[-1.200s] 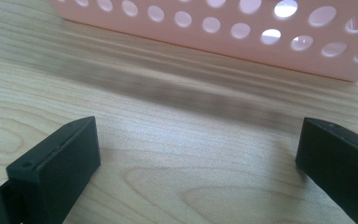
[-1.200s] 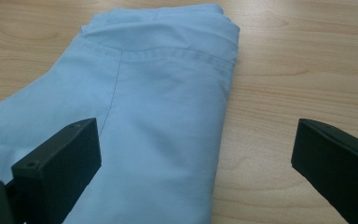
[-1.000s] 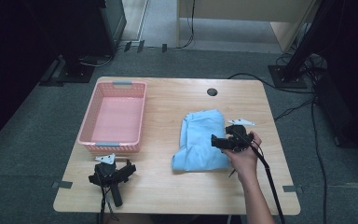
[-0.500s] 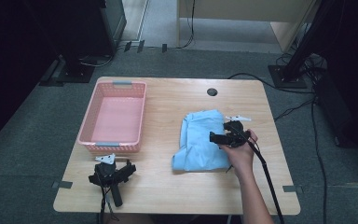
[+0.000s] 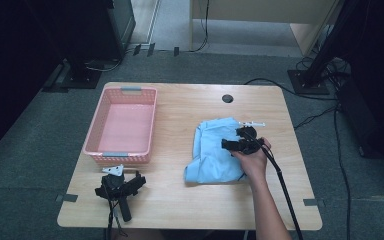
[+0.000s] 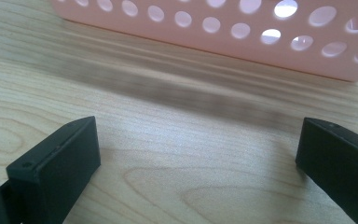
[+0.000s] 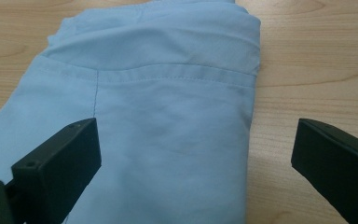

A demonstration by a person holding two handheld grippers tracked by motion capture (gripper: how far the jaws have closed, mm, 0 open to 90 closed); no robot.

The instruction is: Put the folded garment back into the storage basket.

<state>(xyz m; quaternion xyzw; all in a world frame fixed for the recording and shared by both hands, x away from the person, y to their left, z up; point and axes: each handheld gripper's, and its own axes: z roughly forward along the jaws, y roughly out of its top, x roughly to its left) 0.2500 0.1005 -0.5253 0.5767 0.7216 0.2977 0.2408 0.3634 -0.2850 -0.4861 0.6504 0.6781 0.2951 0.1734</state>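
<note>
The right gripper (image 5: 237,145), jaws wide, hovers over the blue cloth (image 5: 215,150) at center-right of the table (image 5: 180,200). The left gripper (image 5: 119,186), jaws wide, lies lower left, below the pink basket (image 5: 122,122).

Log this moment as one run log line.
right gripper: open, over light blue folded garment | left gripper: open, lying on table, facing pink basket

Bench (image 5: 180,200): light wood
Left side: pink basket (image 5: 123,125)
Near left edge: left tool (image 5: 119,186), lying
Right of centre: folded light-blue garment (image 5: 212,150)
</note>
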